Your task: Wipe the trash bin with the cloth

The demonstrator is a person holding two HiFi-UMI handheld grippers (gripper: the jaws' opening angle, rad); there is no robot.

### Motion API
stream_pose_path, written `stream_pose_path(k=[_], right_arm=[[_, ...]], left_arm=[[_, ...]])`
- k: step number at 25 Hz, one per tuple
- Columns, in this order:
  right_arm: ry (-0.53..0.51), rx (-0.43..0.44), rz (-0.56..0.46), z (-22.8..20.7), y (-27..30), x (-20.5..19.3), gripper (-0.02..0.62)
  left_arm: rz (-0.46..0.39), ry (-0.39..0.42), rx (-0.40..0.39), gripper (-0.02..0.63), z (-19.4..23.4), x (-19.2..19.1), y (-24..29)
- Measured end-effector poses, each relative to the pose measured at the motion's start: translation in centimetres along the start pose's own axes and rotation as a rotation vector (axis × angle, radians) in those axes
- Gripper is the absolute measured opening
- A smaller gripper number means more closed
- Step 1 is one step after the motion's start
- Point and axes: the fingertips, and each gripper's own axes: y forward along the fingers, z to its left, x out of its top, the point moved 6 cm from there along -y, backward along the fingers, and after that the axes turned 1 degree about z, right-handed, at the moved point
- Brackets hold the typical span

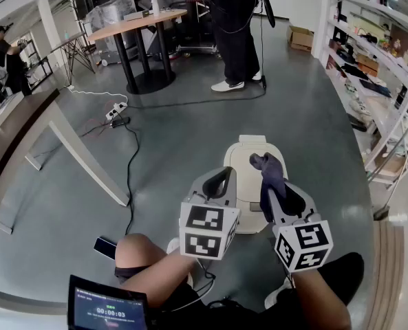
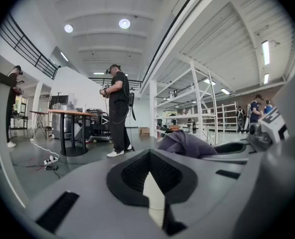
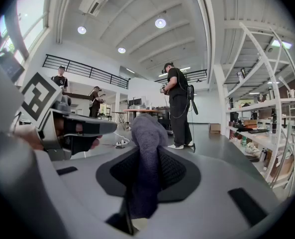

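A cream trash bin (image 1: 246, 158) with its lid down stands on the grey floor right in front of me. Both grippers hover over its near side in the head view. My right gripper (image 1: 275, 184) is shut on a purple-grey cloth (image 1: 268, 167), which sticks up past the jaws; in the right gripper view the cloth (image 3: 147, 148) runs down between the black pads of that gripper (image 3: 147, 180). My left gripper (image 1: 217, 183) is beside it, over the bin's left part. In the left gripper view the jaws of that gripper (image 2: 149, 176) are together with nothing held, and the cloth (image 2: 184, 144) shows to the right.
A person (image 1: 234, 33) stands a few steps beyond the bin. A round table (image 1: 138, 26) is at the far left, with a power strip (image 1: 115, 112) and a cable on the floor. Shelves (image 1: 379, 67) line the right side. A slanted white table leg (image 1: 80, 158) stands at left. A phone (image 1: 106, 247) lies by my knee.
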Motion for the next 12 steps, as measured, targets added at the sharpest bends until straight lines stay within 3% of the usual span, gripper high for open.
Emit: stream_pose_path(k=[7, 12], right_arm=[[0.096, 0.030, 0.150, -3.3, 8.1, 2.2, 0.091], [0.126, 0.064, 0.306, -4.5, 15.8, 0.7, 0.091]], left_arm=[[0.040, -0.042, 0.022, -0.003, 4.7, 4.3, 5.0], [0.072, -0.080, 0.025, -0.003, 9.1, 3.2, 9.3]])
